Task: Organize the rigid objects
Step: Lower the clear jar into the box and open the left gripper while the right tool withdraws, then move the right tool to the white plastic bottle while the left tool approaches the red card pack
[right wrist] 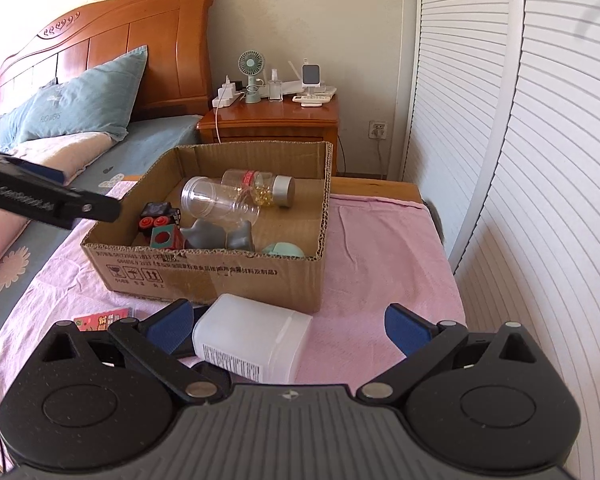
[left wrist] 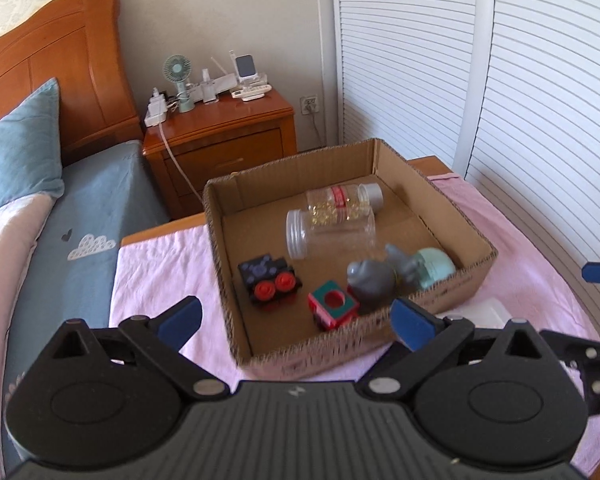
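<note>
A cardboard box (left wrist: 440, 196) (right wrist: 220, 276) sits on a pink cloth. In it lie two clear plastic jars (left wrist: 330, 232) (right wrist: 220, 200), a black toy with red wheels (left wrist: 270, 280), a teal and red cube (left wrist: 332, 304), a grey figure (left wrist: 372, 280) and a mint piece (left wrist: 436, 264). My left gripper (left wrist: 296, 320) is open and empty above the box's near wall. My right gripper (right wrist: 288, 326) is open; a white translucent container (right wrist: 252, 338) lies on the cloth between its fingers, close to the left one. A small colourful card box (right wrist: 104, 318) lies left of it.
The pink cloth (right wrist: 380, 260) covers a wooden table. A bed with a blue pillow (right wrist: 80, 100) lies to the left. A wooden nightstand (right wrist: 276, 120) with a fan and chargers stands behind. White louvred doors (right wrist: 520, 160) line the right side. The left gripper's body (right wrist: 48, 200) reaches in from the left.
</note>
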A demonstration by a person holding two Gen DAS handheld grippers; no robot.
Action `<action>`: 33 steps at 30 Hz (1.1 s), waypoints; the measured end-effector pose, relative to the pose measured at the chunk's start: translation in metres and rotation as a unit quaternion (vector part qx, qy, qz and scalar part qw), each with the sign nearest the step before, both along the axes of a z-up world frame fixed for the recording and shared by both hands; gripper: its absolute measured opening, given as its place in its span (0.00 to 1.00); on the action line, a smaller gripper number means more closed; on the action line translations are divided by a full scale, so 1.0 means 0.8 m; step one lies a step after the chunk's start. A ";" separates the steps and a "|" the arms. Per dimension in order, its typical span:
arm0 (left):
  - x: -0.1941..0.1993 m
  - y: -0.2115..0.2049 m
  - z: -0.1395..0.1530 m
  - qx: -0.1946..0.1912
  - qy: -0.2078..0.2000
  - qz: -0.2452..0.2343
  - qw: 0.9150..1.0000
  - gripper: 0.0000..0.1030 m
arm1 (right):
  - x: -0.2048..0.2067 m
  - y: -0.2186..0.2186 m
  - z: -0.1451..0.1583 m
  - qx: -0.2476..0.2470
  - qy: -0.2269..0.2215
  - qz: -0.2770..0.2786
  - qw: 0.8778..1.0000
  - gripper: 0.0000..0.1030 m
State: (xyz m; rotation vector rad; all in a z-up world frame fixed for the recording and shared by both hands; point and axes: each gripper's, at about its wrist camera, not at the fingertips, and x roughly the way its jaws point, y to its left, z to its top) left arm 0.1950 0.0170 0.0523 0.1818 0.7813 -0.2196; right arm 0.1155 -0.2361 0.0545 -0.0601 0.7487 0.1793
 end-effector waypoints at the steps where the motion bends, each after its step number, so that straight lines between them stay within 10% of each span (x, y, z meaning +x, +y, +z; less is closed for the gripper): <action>1: -0.011 0.004 -0.002 -0.001 -0.001 0.008 1.000 0.99 | -0.002 0.000 -0.003 -0.003 0.001 -0.002 1.000 1.00; 21: -0.077 0.032 -0.095 -0.011 -0.015 0.146 0.989 0.99 | 0.023 0.039 -0.053 -0.020 0.004 -0.011 1.000 1.00; 33: -0.064 0.033 -0.114 -0.032 0.006 0.143 0.989 0.99 | 0.051 0.061 -0.072 -0.059 0.019 -0.018 0.998 1.00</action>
